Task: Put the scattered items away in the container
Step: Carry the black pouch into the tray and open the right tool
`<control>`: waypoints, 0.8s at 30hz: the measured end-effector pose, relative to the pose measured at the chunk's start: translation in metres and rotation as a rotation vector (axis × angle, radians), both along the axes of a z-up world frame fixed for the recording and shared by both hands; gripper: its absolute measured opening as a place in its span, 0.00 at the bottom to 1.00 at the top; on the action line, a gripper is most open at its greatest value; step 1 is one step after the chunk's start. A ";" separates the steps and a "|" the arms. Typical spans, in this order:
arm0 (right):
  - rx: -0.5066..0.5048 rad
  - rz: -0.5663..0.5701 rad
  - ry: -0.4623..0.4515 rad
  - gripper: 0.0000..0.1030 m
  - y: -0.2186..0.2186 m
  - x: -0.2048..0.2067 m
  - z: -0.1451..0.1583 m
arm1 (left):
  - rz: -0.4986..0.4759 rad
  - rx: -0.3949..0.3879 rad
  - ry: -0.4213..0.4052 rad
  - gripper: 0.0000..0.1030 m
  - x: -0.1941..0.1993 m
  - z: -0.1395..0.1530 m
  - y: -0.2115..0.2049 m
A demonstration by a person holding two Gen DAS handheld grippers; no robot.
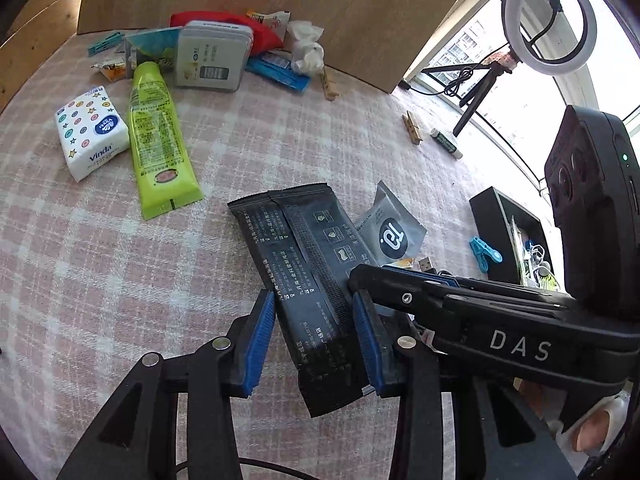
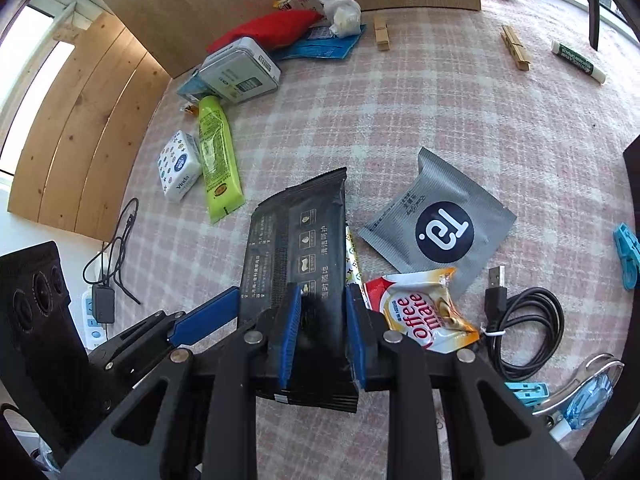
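Pink checked cloth [image 2: 420, 128]: covers the bench, with the clutter spread over it.
Black container [image 1: 494, 228]: open box at the right edge in the left wrist view, well apart from the main pile.
Black packet [image 2: 296, 248]: long flat wipes pack near the middle of the bench, lying between the fingers of both tools.
Right gripper [image 2: 322, 336]: blue pads pressed against both long sides of the black packet, partly closed on it.
Left gripper [image 1: 314, 344]: fingers straddle the other end of the packet; the right pad touches, the left shows a slight gap, so the grip is loose.
Green tube [image 1: 158, 136]: lies just beside the tissue pack [image 1: 90, 132].
Grey sachet [image 2: 440, 220]: just right of the packet, overlapping the creamer sachet [image 2: 424, 312].
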State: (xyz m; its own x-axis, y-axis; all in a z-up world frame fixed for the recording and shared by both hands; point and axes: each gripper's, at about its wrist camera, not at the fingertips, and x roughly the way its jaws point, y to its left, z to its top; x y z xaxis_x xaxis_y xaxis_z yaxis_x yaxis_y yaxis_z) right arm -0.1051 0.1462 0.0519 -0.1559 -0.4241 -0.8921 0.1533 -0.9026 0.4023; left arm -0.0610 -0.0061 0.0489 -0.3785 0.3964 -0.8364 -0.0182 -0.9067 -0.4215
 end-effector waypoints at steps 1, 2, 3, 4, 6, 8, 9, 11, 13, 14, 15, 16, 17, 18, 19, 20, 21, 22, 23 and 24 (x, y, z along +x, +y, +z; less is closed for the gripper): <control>-0.002 -0.002 0.004 0.24 0.002 0.000 0.002 | 0.002 -0.002 0.008 0.36 0.000 0.003 0.002; -0.004 -0.003 0.008 0.24 0.004 0.000 0.005 | 0.003 -0.006 0.015 0.36 0.001 0.006 0.004; -0.007 -0.005 0.010 0.24 0.006 0.001 0.008 | 0.003 -0.009 0.022 0.36 0.002 0.009 0.007; -0.009 -0.009 0.013 0.24 0.009 0.001 0.011 | 0.003 -0.011 0.026 0.35 0.002 0.012 0.010; -0.006 -0.012 0.025 0.24 0.016 0.002 0.018 | -0.006 -0.009 0.035 0.36 0.001 0.018 0.017; -0.003 -0.019 0.038 0.24 0.024 0.004 0.025 | -0.018 -0.010 0.046 0.36 0.000 0.025 0.026; -0.002 -0.025 0.044 0.24 0.030 0.004 0.029 | -0.026 -0.010 0.052 0.36 0.000 0.028 0.031; -0.001 -0.040 0.058 0.24 0.042 0.005 0.036 | -0.040 -0.009 0.065 0.35 -0.002 0.034 0.044; 0.002 -0.058 0.074 0.24 0.058 0.007 0.044 | -0.061 -0.008 0.080 0.35 -0.003 0.042 0.059; 0.003 -0.070 0.082 0.24 0.067 0.007 0.048 | -0.072 -0.006 0.087 0.35 -0.004 0.045 0.068; 0.005 -0.083 0.089 0.24 0.077 0.008 0.052 | -0.084 -0.005 0.095 0.35 -0.005 0.049 0.077; 0.005 -0.096 0.097 0.23 0.087 0.009 0.056 | -0.097 -0.004 0.102 0.35 -0.006 0.053 0.088; 0.006 -0.111 0.104 0.24 0.098 0.010 0.060 | -0.111 -0.004 0.110 0.35 -0.007 0.057 0.099; 0.008 -0.126 0.111 0.23 0.110 0.012 0.063 | -0.127 -0.003 0.119 0.35 -0.007 0.061 0.110; 0.011 -0.141 0.120 0.24 0.122 0.013 0.067 | -0.143 0.000 0.126 0.35 -0.008 0.064 0.122; 0.016 -0.157 0.128 0.23 0.135 0.015 0.071 | -0.160 0.005 0.132 0.35 -0.009 0.067 0.135; 0.020 -0.174 0.135 0.23 0.149 0.018 0.074 | -0.176 0.008 0.137 0.35 -0.010 0.070 0.148; 0.023 -0.191 0.141 0.23 0.163 0.020 0.078 | -0.194 0.011 0.143 0.35 -0.011 0.072 0.161; 0.026 -0.209 0.146 0.23 0.177 0.023 0.081 | -0.213 0.014 0.147 0.35 -0.012 0.075 0.175; 0.029 -0.229 0.150 0.23 0.192 0.026 0.083 | -0.231 0.017 0.151 0.35 -0.012 0.077 0.189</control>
State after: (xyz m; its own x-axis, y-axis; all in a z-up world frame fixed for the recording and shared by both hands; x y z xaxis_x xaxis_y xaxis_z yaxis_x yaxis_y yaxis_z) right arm -0.0790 0.3381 0.1349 -0.3760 -0.3371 -0.8631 -0.0004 -0.9314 0.3640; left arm -0.0732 0.1830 0.1255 -0.3965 0.5002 -0.7698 -0.2871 -0.8640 -0.4136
